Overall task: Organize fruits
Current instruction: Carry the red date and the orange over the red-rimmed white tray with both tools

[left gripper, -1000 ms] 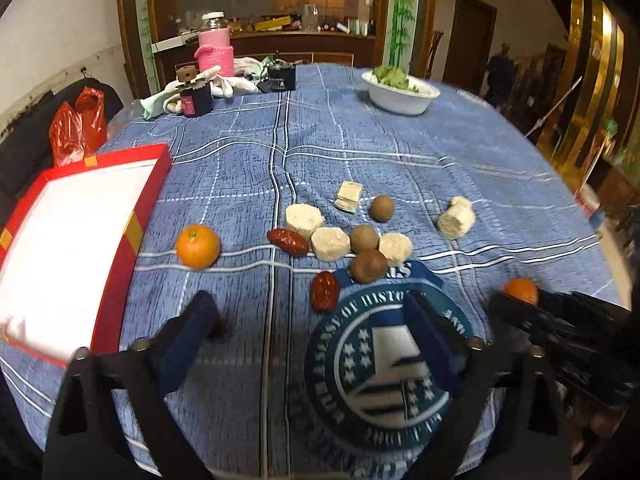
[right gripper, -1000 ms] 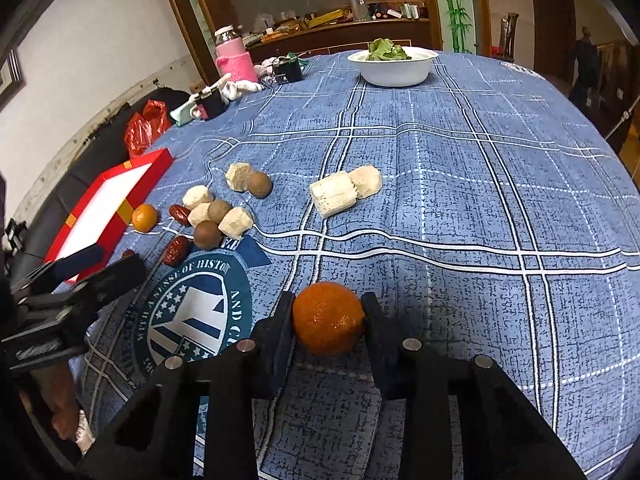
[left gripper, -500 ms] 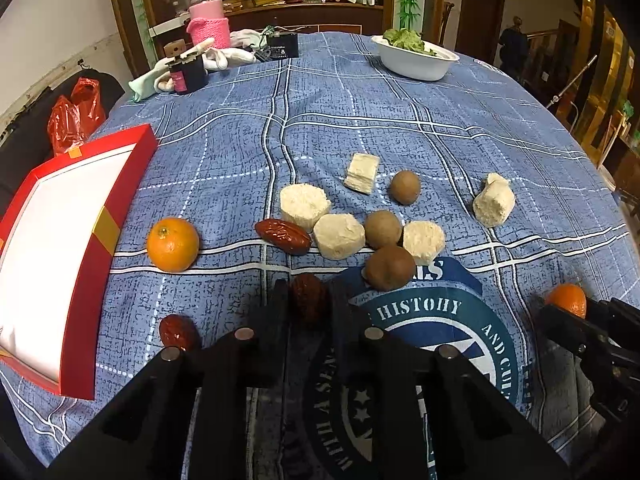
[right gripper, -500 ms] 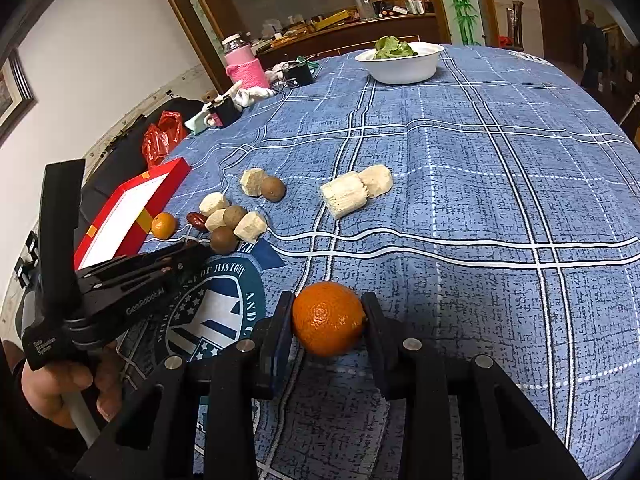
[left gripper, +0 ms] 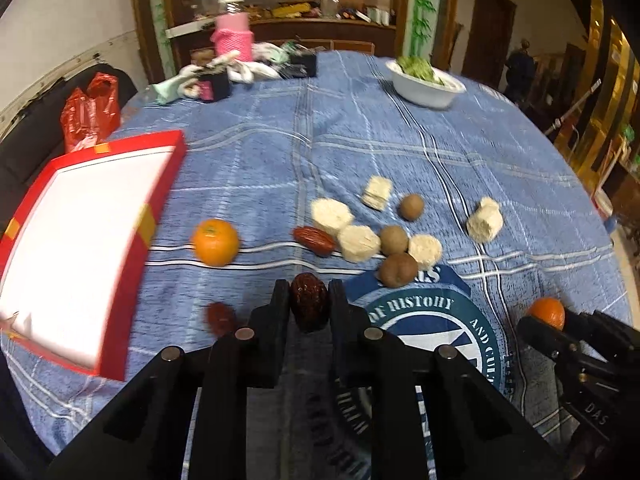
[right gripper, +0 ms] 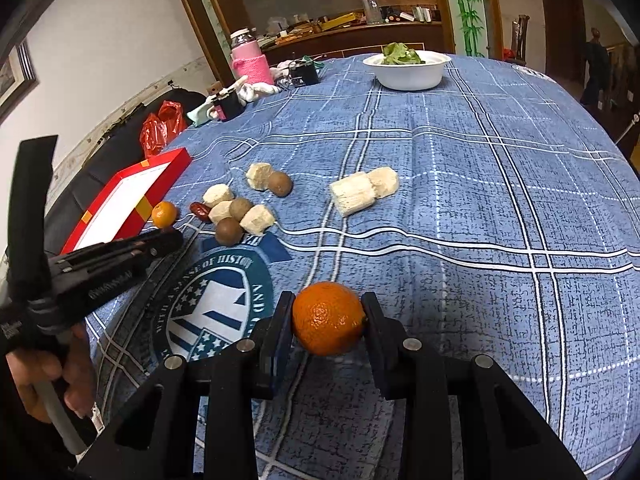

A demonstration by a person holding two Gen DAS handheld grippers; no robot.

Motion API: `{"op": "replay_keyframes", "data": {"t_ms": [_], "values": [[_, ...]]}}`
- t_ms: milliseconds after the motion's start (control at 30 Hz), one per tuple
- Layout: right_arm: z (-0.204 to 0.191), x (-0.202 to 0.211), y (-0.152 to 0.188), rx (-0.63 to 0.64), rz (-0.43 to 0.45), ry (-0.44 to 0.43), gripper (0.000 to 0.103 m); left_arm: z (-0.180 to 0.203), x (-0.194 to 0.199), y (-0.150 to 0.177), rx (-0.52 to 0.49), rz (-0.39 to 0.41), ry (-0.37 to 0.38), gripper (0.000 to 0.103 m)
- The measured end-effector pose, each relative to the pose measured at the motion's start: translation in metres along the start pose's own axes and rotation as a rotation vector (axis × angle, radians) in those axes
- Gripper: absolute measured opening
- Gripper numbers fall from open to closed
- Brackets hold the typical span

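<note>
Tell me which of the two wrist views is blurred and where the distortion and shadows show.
Left wrist view: motion blur smears the red box and white bowl, while the date in the left gripper stays sharp. Right wrist view: crisp throughout, though the fisheye bows the tablecloth lines; a dark shadow lies beneath the orange in the right gripper.

The red tray (left gripper: 100, 240) is motion-blurred and cut off at the left edge; sideboard clutter (right gripper: 340, 20) is too small to identify.
</note>
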State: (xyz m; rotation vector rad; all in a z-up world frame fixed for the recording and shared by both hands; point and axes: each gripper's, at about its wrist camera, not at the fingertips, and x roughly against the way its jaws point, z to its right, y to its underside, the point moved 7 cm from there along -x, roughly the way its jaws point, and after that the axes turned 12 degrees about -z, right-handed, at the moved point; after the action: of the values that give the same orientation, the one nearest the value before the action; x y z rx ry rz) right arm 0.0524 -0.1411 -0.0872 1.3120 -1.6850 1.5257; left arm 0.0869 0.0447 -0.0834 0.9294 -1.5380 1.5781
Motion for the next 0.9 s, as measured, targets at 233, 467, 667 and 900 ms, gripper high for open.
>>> {"op": "replay_keyframes", "data": {"t_ms": [233,467,667,900], "values": [[-0.042,0.006,-0.017,0.077,0.019,-0.019,0.034,-0.088,0.036,-0.004,0.233,0.098,-0.070,0.017],[-0.149,-0.010,-0.073,0.246,0.047,-0.155,0.034,-0.183,0.029,-0.001,0.432,0.090,-0.179,0.017],[-0.241,-0.047,-0.118,0.371,0.045,-0.224,0.033,-0.212,0.026,0.000,0.468,0.086,-0.208,0.017],[-0.295,-0.106,-0.136,0.407,-0.046,-0.252,0.033,-0.229,0.014,0.001,0.481,0.053,-0.235,0.017]]}}
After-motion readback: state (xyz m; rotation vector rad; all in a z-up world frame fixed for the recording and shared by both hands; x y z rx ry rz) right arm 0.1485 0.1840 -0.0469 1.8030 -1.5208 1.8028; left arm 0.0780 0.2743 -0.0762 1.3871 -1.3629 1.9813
